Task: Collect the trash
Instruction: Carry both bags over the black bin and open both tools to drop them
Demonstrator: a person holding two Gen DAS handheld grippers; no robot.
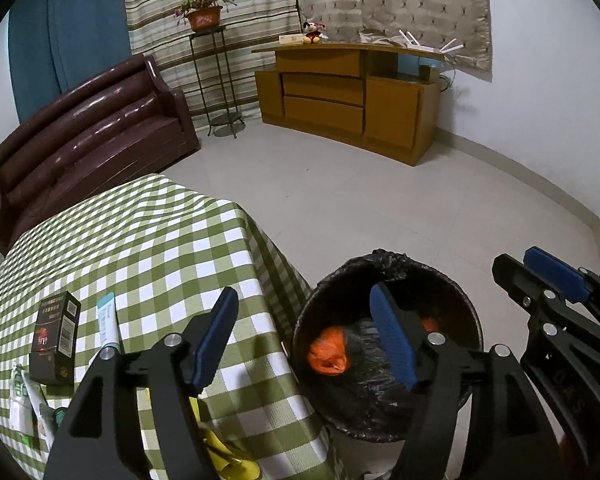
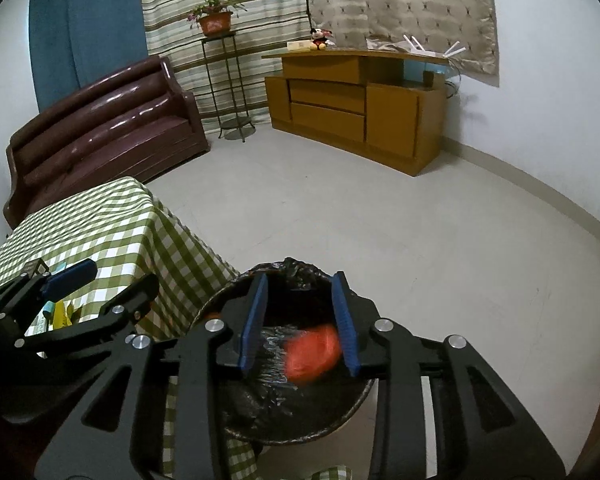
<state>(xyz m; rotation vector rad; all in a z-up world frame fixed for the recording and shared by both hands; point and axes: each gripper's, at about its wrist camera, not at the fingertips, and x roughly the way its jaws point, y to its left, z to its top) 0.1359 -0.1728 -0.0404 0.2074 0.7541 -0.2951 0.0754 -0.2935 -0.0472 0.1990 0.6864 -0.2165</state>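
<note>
The right gripper (image 2: pixel 300 320) is above the trash bin (image 2: pixel 292 412), which has a black bag inside. Its blue pads (image 2: pixel 254 320) are apart and touch nothing. A blurred orange piece (image 2: pixel 312 352) is over the bin's bag, below the pads. Left of the bin is a checked table (image 2: pixel 112 224), and the left gripper (image 2: pixel 100 280) is over it.

Left tool (image 1: pixel 306 338) agape — right tool (image 2: pixel 300 322) parted, empty.
</note>
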